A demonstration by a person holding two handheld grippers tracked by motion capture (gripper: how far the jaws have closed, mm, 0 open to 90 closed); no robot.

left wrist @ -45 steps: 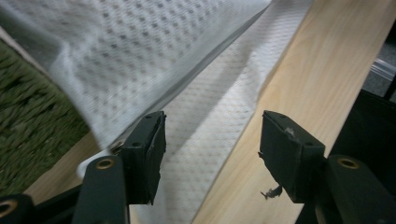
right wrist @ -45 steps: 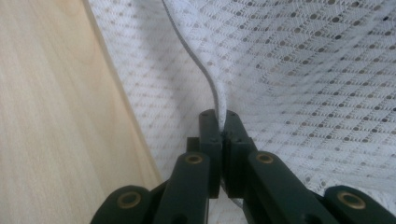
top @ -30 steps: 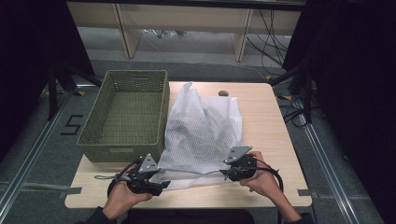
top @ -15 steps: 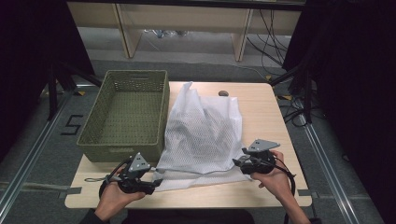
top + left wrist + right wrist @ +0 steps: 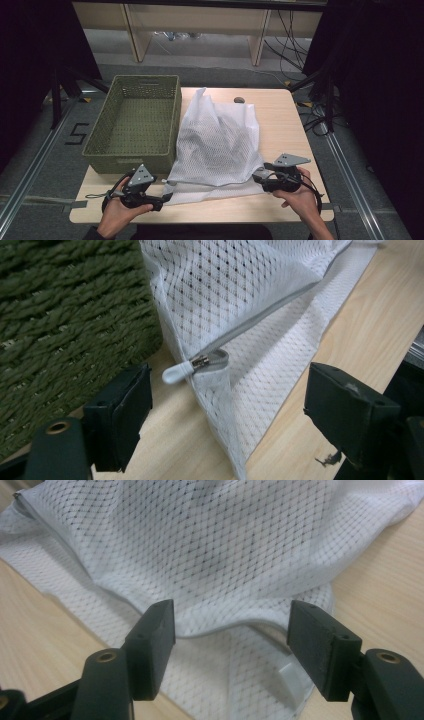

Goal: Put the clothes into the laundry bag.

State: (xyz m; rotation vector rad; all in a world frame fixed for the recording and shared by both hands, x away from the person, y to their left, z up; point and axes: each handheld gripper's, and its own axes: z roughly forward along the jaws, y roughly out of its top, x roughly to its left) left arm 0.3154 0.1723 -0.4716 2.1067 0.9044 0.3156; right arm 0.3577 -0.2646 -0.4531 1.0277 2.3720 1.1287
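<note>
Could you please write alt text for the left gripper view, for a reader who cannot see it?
A white mesh laundry bag lies on a wooden table, its white zipper pull between the open left gripper. A green woven basket stands alongside.

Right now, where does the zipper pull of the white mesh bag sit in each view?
High view: the zipper pull lies at the mesh bag's near-left corner, beside the left gripper.
Left gripper view: pull at centre-left, between the open jaws, untouched.
Right gripper view: too unclear to place.
Shared landmark: the bag's grey zipper seam, also seen at.
</note>
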